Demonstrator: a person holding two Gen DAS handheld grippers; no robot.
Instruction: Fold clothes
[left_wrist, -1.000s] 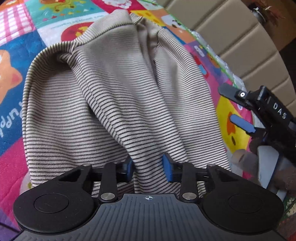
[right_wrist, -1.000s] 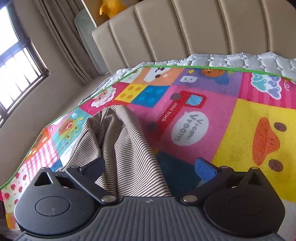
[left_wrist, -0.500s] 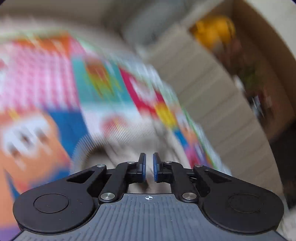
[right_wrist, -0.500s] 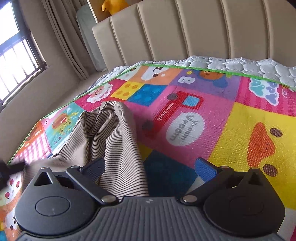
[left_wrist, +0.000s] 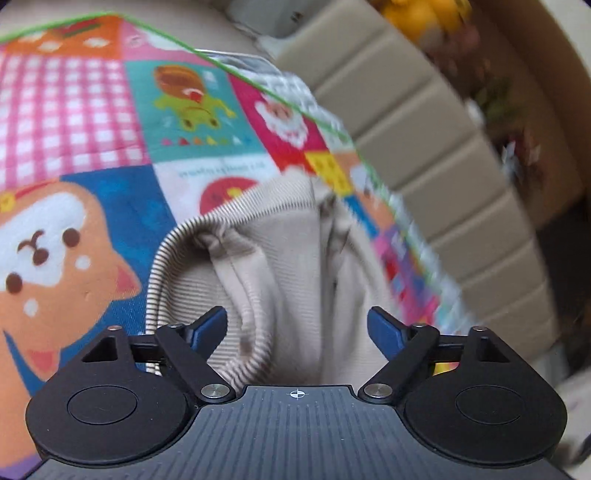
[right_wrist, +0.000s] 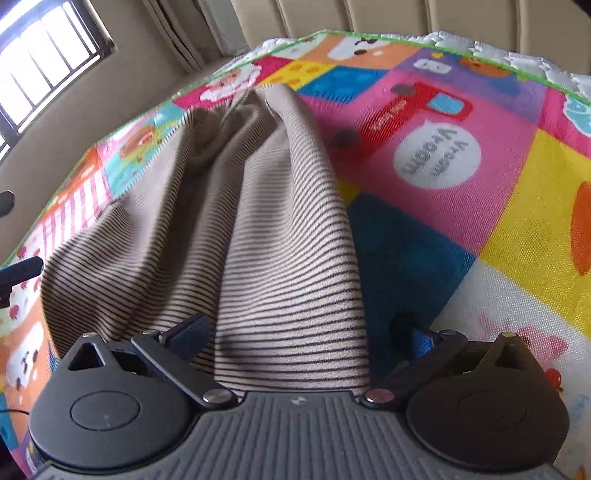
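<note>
**Striped garment bunched on the play mat, both grippers spread around it**

In the left wrist view we see the striped garment (left_wrist: 280, 266) lying on the colourful patchwork mat (left_wrist: 74, 122), near the mat's green-edged border and the padded beige headboard (left_wrist: 424, 147). A ribbed edge curls round at the near left, and the cloth rises in soft ridges toward the far end. Our left gripper (left_wrist: 295, 328) is released, its blue pads wide apart, with cloth lying between and below them; nothing is pinched. The right side of this view is blurred, so we cannot read the cloth's edge there.

In the right wrist view the same garment (right_wrist: 258, 221) runs away from us as a long, humped strip, one thick fold standing up along its middle and the left part spreading flatter toward the mat's edge. Our right gripper (right_wrist: 303, 336) is also spread wide, the near end of the cloth sitting between its fingers without being clamped. A dark tip of the other tool shows at the far left.

As to progress, we judge the garment to be gathered lengthwise but lumpy, not a flat, squared bundle. That would fit a fold partly made as well as a piece still to be laid out, and we cannot tell which.

We see no basket, box or drawer in either view, so there is nothing to report on contents.
</note>
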